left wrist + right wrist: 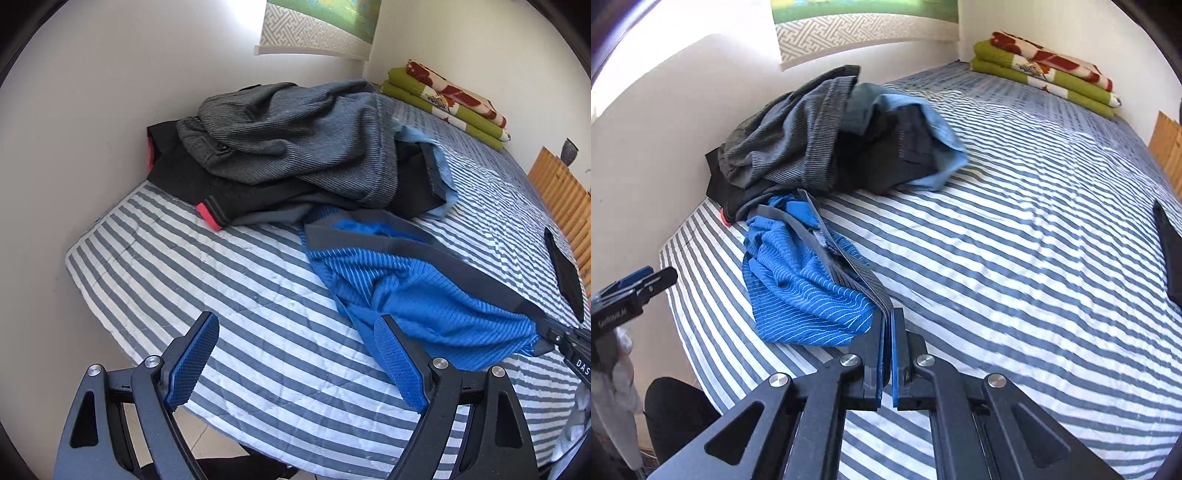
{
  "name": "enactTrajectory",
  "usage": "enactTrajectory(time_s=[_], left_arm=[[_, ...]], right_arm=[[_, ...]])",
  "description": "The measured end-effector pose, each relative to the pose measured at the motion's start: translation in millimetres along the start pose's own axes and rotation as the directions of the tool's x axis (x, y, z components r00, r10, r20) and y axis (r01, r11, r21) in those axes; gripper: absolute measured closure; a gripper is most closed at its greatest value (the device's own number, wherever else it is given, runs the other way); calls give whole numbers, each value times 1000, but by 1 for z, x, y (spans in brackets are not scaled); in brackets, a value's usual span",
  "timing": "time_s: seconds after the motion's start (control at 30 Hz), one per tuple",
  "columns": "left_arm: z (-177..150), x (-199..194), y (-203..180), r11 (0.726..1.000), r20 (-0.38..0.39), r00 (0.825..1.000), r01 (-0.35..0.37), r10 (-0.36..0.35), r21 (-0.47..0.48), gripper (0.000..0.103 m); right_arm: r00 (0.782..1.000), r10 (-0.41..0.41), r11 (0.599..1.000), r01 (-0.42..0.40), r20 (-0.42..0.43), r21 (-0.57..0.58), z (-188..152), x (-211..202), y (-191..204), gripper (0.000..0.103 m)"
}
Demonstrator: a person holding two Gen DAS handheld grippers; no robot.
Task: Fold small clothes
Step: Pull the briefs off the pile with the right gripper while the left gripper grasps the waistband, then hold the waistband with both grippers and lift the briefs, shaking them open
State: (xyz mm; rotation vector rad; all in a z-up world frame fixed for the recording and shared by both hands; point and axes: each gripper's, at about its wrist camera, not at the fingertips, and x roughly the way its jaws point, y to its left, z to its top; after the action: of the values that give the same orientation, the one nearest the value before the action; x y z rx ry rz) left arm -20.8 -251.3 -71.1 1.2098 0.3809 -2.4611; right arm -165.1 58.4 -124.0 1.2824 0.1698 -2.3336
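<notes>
Blue ribbed underwear with a grey waistband lies crumpled on the striped bed. My right gripper is shut on the near end of that waistband, which stretches taut toward the clothes pile. In the left wrist view the right gripper shows at the right edge, holding the band. My left gripper hangs open over the bed, just left of the blue fabric, with nothing between its blue pads. It also shows at the left edge of the right wrist view as the left gripper.
A pile of grey, black and light-blue clothes sits against the wall. Folded green and red blankets lie at the far corner. A dark flat object rests near the wooden bed rail.
</notes>
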Motion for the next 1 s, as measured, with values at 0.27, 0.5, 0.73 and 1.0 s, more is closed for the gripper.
enactTrajectory(time_s=[0.27,0.5,0.73,1.0], left_arm=[[-10,28,-76,987,-101,989,121,-111,102,16],[-6,61,-172,948,-184,966,223,-183,227,18],[6,117,-226,928,-327,925,280,-192,246,18],[-6,127,-217,921,-401,885,334,-235,198,92]], right_arm=[[984,-176,977,177,-19,118,-66,-55,-102,101],[969,-239,936,245,-54,254,-111,-82,-182,100],[985,-167,935,171,-37,312,-125,-82,-198,53],[988,-83,919,127,-132,374,-128,-39,-213,48]])
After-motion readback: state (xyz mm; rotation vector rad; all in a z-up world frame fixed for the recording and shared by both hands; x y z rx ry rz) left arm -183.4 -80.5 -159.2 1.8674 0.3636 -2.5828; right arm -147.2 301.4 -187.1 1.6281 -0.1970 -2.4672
